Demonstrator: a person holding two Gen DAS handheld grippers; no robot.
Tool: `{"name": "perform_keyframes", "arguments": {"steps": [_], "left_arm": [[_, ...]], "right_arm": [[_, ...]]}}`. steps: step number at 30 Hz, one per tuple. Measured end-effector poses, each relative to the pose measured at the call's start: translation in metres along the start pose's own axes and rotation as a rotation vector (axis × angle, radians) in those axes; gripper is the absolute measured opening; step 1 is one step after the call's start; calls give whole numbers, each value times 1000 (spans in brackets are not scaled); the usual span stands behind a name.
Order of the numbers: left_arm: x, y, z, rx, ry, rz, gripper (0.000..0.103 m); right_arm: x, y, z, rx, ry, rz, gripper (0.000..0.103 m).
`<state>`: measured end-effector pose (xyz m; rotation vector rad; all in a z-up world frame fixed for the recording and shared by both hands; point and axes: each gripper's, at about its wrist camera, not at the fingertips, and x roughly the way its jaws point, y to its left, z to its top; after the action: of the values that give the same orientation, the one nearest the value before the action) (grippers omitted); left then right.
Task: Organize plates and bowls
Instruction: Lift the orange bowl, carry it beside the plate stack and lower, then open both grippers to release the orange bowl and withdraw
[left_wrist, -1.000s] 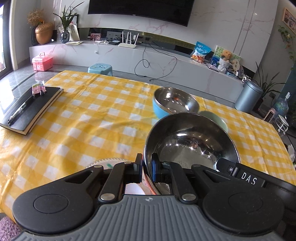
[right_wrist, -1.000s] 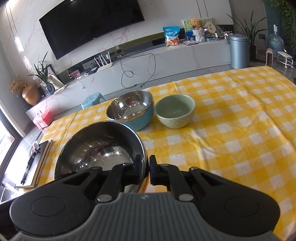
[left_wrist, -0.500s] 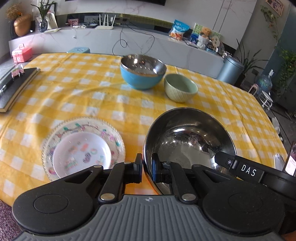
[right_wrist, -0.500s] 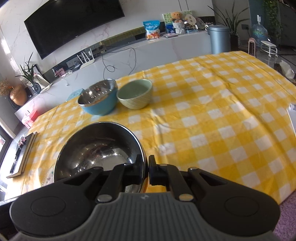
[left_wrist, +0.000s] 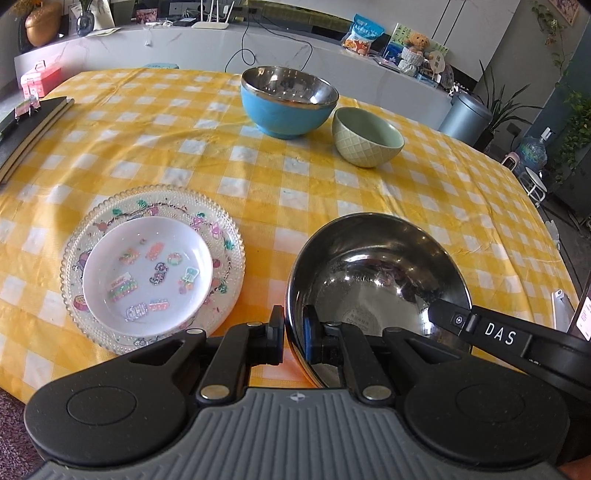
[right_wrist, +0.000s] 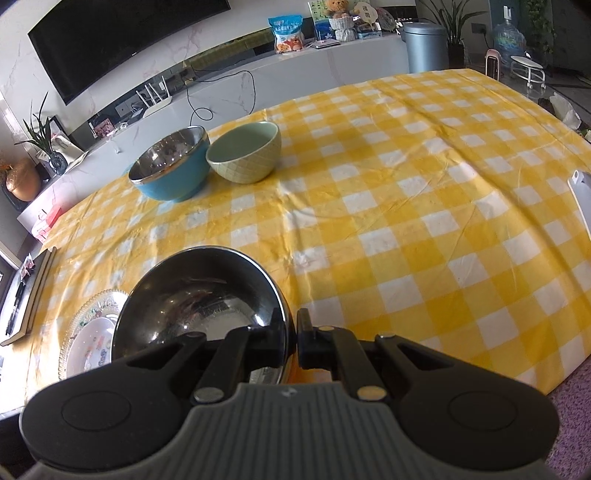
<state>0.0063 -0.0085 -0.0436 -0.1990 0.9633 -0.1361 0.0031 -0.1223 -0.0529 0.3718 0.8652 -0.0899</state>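
Steel bowl (left_wrist: 373, 273), mirror-bright inside, dark rim

- Both views are bright with daylight; sunlit patches wash out the checked cloth on the worktop (left_wrist: 406, 192).
- The steel bowl (left_wrist: 373, 280) mirrors the room, with small glints inside and a dark far wall.
- Beyond the steel bowl, the blue bowl (left_wrist: 288, 107) shows glare along its rim.
- Strong fisheye bending curves the worktop edges and the room; corners darken.
- Focus is sharp throughout, without blur.
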Motion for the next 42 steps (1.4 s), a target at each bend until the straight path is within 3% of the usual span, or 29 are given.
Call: {"name": "perform_keyframes", "arguments": {"steps": [12, 15, 18, 20, 26, 42], "left_arm": [[8, -2, 11, -7, -16, -7, 14], [7, -2, 12, -4, -19, -9, 14], [6, -3, 13, 7, -18, -8, 27], [5, -4, 13, 15, -24, -6, 33], [-7, -3, 22, 32, -54, -7, 47], [-10, 13, 88, 55, -128, 28, 47]], "right_arm": [[8, 2, 4, -13, -15, -17, 4], [8, 3, 5, -24, -20, -18, 9], [8, 5, 5, -36, -27, -27, 12], [7, 6, 6, -48, -39, -34, 24], [-6, 8, 12, -74, -103, -29, 38], [2, 42, 60, -112, -162, 88, 39]]}}
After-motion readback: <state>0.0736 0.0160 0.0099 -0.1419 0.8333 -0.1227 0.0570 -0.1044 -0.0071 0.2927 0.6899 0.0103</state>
